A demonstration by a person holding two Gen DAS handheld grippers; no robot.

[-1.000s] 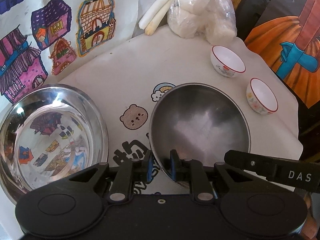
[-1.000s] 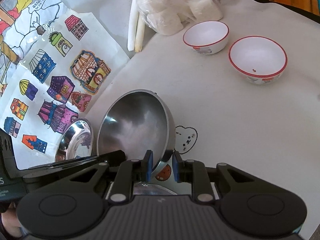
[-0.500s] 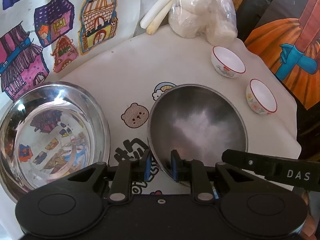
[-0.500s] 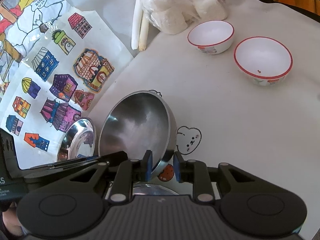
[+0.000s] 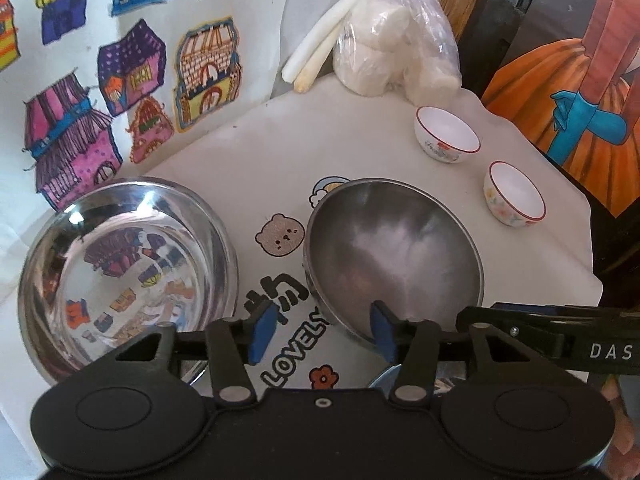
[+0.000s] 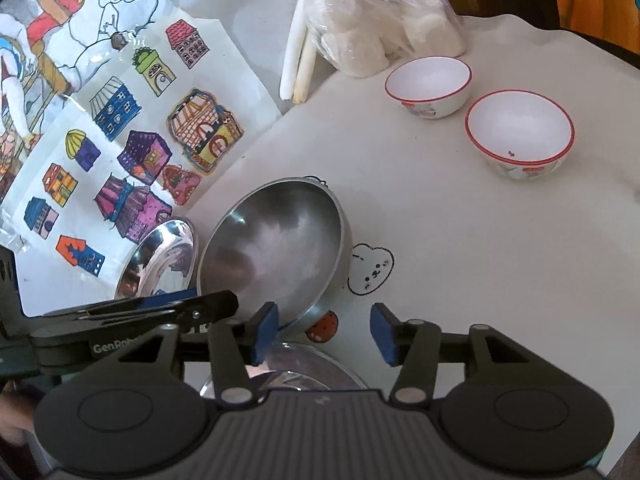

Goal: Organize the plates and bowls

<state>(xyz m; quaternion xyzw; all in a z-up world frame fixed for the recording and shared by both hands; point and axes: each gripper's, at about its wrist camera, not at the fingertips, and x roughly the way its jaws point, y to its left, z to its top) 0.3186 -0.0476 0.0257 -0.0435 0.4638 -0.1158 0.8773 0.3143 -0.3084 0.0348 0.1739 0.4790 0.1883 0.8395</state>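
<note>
matte steel bowl [image 5: 394, 252]: empty | both jaws opening, rim between, unpressed

Left gripper [image 5: 322, 334]: glossy black housing, two round raised discs, silver pivot pins, a small centre screw, blue pads on black fingers [image 5: 262, 332]. Right gripper [image 6: 324, 330]: grey ribbed housing, same discs and pins, blue pads. White lettering "DAS" and "GenRob" along the side bars.

Three steel bowls are counted: dull [image 5: 394, 256], mirror-bright [image 5: 124, 272], a third at bottom edge [image 6: 296, 368]. Two red-rimmed china bowls [image 6: 428, 84] [image 6: 520, 132]. Two white stalks [image 5: 332, 36]. One bag of buns [image 5: 394, 46].
</note>
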